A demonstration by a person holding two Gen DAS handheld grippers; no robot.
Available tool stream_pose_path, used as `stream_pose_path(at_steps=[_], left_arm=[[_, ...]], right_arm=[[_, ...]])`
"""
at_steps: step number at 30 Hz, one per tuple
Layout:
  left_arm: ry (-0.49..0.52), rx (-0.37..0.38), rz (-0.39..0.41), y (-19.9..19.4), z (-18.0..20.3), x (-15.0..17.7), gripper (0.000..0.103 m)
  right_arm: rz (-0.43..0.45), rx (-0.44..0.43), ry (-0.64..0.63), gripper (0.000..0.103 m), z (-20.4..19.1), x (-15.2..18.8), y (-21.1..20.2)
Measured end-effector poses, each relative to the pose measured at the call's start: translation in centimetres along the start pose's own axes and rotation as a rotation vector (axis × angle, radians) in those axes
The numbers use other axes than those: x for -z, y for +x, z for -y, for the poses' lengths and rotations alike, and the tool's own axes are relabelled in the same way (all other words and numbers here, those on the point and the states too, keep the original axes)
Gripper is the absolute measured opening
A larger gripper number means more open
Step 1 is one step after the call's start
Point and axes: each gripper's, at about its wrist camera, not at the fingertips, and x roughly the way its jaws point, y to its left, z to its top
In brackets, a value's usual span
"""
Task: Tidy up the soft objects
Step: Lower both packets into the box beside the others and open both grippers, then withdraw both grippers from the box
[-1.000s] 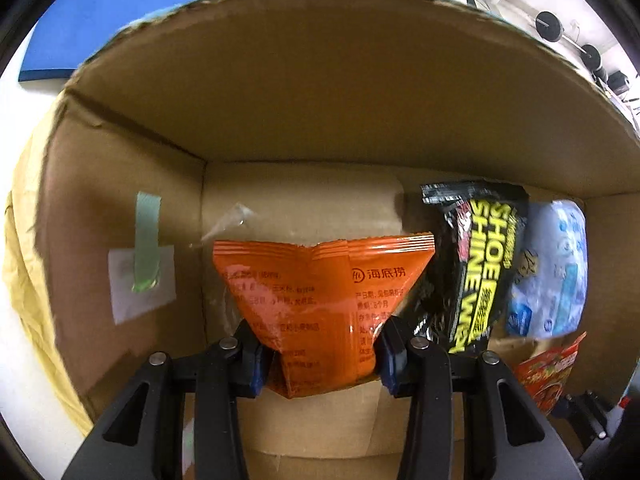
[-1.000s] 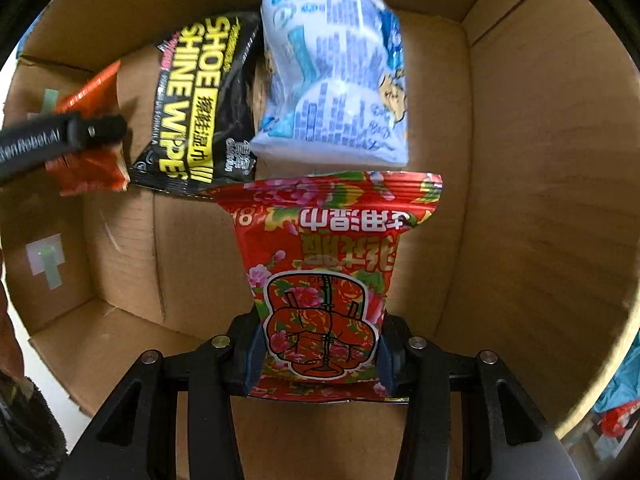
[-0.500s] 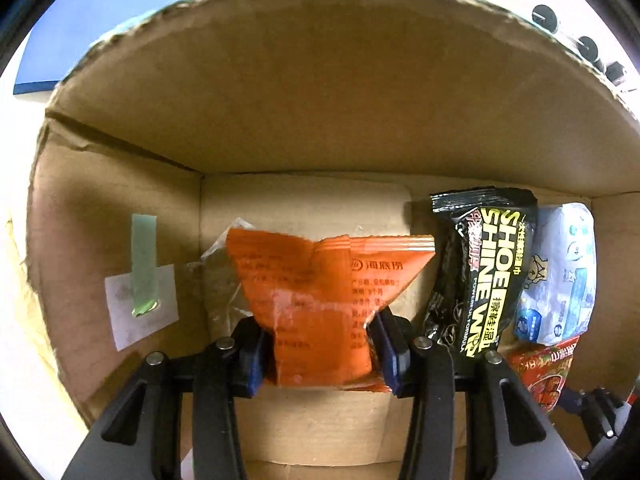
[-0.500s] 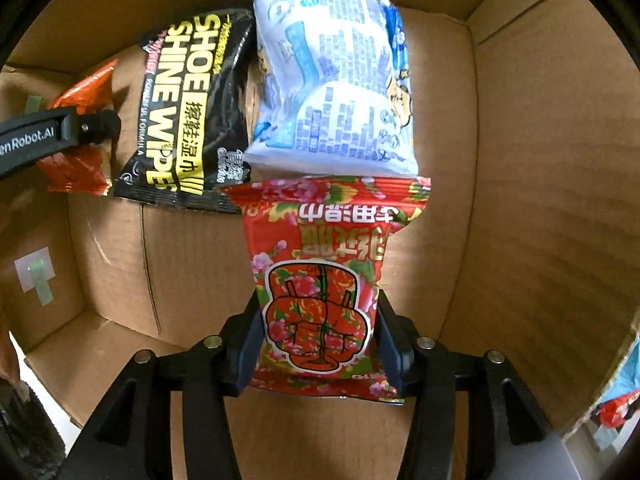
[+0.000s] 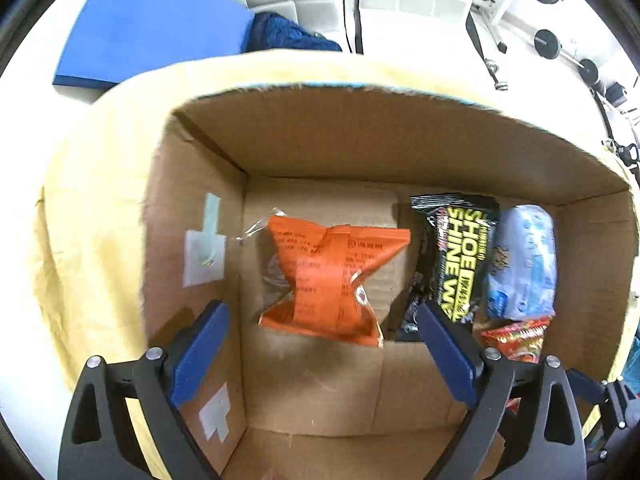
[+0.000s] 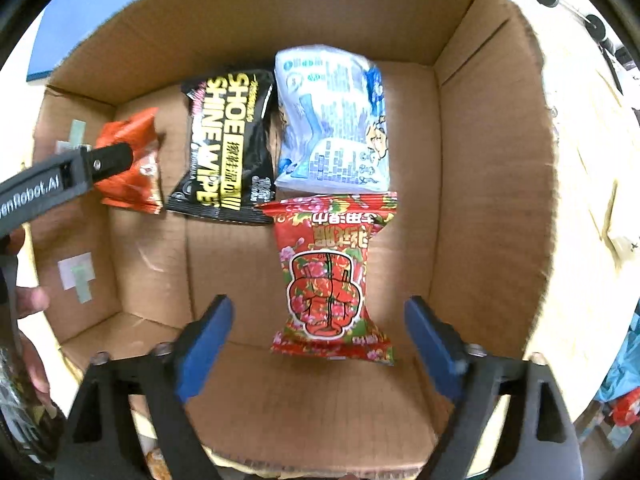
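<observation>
A corrugated cardboard box with plain brown walls and a creased floor is seen from above in both wrist views. Pale tape patches are stuck to its left wall, and its outer rim is ragged.

Four soft, crinkly film packets are held on the box floor. An orange pouch, pinched in at its waist and with a clear film corner at 10 o'clock of it, is seen in the left part of the floor. Beside it, at 3 o'clock, a glossy black wipes pack with yellow lettering is laid, and next to that a puffy pale-blue pack printed with small text. A red flowered pack, flat and rectangular with crimped ends, is placed at 6 o'clock of the blue pack, its top edge touching it.

The left hand-held gripper is poised above the orange pouch, its blue-padded jaws opening wide and clear of the pouch. The right hand-held gripper is poised over the red pack, its jaws likewise opening, with the pack below between them but not pressed.

A blue mat is seen on the white counter beyond the box.
</observation>
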Motion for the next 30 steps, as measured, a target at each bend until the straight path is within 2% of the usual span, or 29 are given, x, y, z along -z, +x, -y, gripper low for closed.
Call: stream_pose_path(at_steps=[2, 9, 18, 23, 26, 30], left_arm=[[-0.003, 0.004, 0.025, -1.3, -0.1, 1.1, 0.097], [0.001, 0.013, 0.126, -7.1, -0.4, 3.3, 0.097], [0.005, 0.040, 0.230, -13.3, 0.3, 7.3, 0.097], [0.006, 0.054, 0.256, -15.6, 0.7, 9.7, 0.097], [-0.012, 0.070, 0.257, -16.4, 1.0, 10.4, 0.097], [-0.020, 0.055, 0.271, -17.3, 1.6, 10.8, 0.097]], right_arm=[[0.021, -0.005, 0.003, 0.103, 0.1, 0.5, -1.1], [0.106, -0.005, -0.015, 0.103, 1.7, 2.4, -4.3], [0.244, -0.022, -0.052, 0.103, 2.8, 8.4, -10.4], [0.279, -0.043, -0.071, 0.103, 3.4, 10.7, -13.0], [0.292, -0.071, -0.088, 0.103, 3.5, 11.5, -14.1], [0.302, -0.091, -0.093, 0.103, 4.4, 12.3, -15.0]])
